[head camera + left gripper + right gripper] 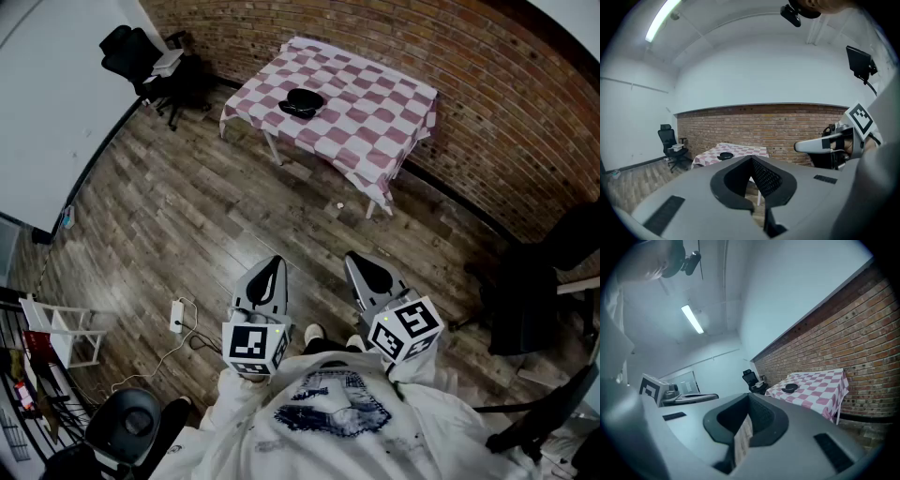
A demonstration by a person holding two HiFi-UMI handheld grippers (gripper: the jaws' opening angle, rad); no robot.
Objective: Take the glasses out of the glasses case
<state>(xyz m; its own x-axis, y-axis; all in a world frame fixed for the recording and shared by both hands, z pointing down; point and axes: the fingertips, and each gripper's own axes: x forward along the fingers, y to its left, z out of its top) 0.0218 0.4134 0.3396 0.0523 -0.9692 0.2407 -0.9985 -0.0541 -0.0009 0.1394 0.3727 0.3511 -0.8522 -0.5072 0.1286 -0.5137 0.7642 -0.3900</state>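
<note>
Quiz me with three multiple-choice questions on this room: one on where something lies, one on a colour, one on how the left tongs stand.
1. Where is the black case?
A. On the floor
B. On the table
C. On a chair

2. What colours is the cloth?
A. Pink and white checks
B. Blue and yellow stripes
C. Plain green

3. How do the left tongs stand?
A. Shut, with nothing in them
B. Wide open
C. Clamped on the case

Answers:
1 B: the case lies on the checked table top by the brick wall.
2 A: the head view shows pink and white squares.
3 A: in the left gripper view the jaws meet at their tips with nothing between them, and the case is far off on the table.
</note>
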